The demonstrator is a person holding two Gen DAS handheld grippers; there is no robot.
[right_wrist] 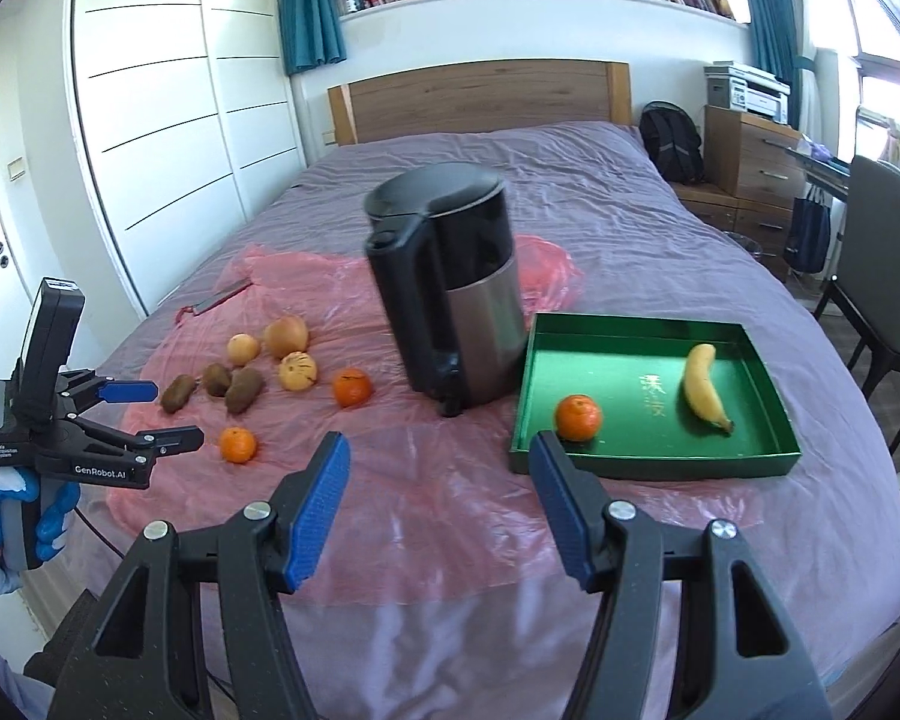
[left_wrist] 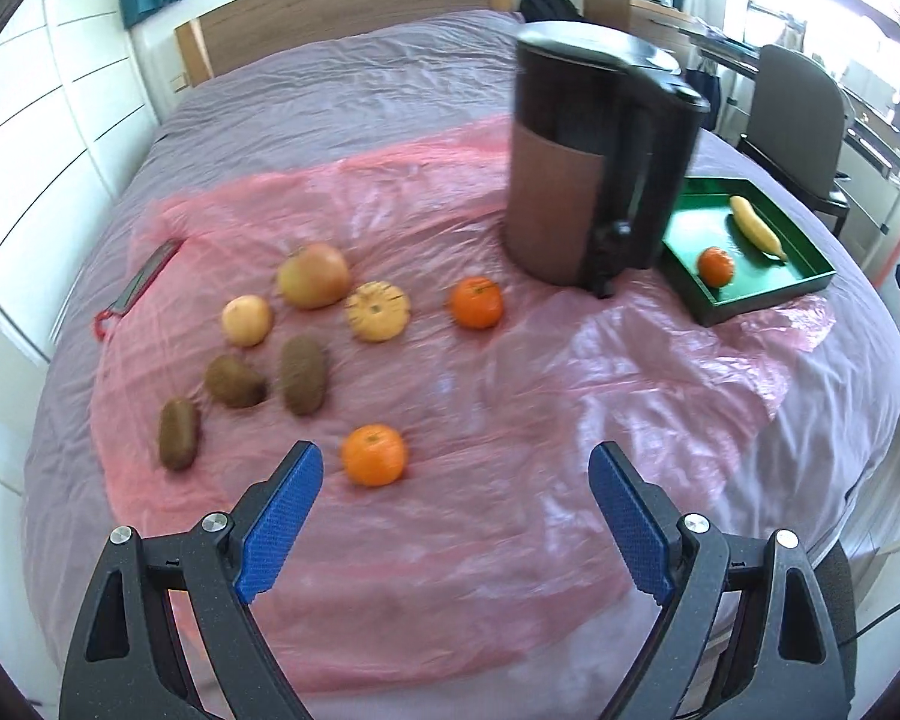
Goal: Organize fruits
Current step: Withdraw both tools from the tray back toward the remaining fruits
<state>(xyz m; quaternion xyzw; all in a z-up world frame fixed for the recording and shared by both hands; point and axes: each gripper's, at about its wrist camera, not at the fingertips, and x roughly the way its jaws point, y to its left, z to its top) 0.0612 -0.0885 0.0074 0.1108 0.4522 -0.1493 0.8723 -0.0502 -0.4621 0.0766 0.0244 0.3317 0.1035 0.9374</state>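
A green tray (right_wrist: pixel 774 456) sits on the bed at the right and holds a banana (right_wrist: pixel 703 381) and one tangerine (right_wrist: pixel 578 417). Loose fruit lies on the pink plastic sheet (left_wrist: pixel 480 372): two tangerines (left_wrist: pixel 373 455) (left_wrist: pixel 476 302), three kiwis (left_wrist: pixel 303 373), a large apple (left_wrist: pixel 314 274), a pale round fruit (left_wrist: pixel 246 319) and a ribbed yellow fruit (left_wrist: pixel 378 311). My left gripper (left_wrist: pixel 457 468) is open and empty, with the nearest tangerine just ahead and left of centre. My right gripper (right_wrist: pixel 443 450) is open and empty, hovering in front of the tray's near left corner.
A dark kettle (right_wrist: pixel 450 294) stands upright between the loose fruit and the tray. A flat dark device (left_wrist: pixel 147 276) lies at the sheet's far left. Wardrobe doors (right_wrist: pixel 168 120) flank the bed's left side; a chair (right_wrist: pixel 882 276) and drawers stand at the right.
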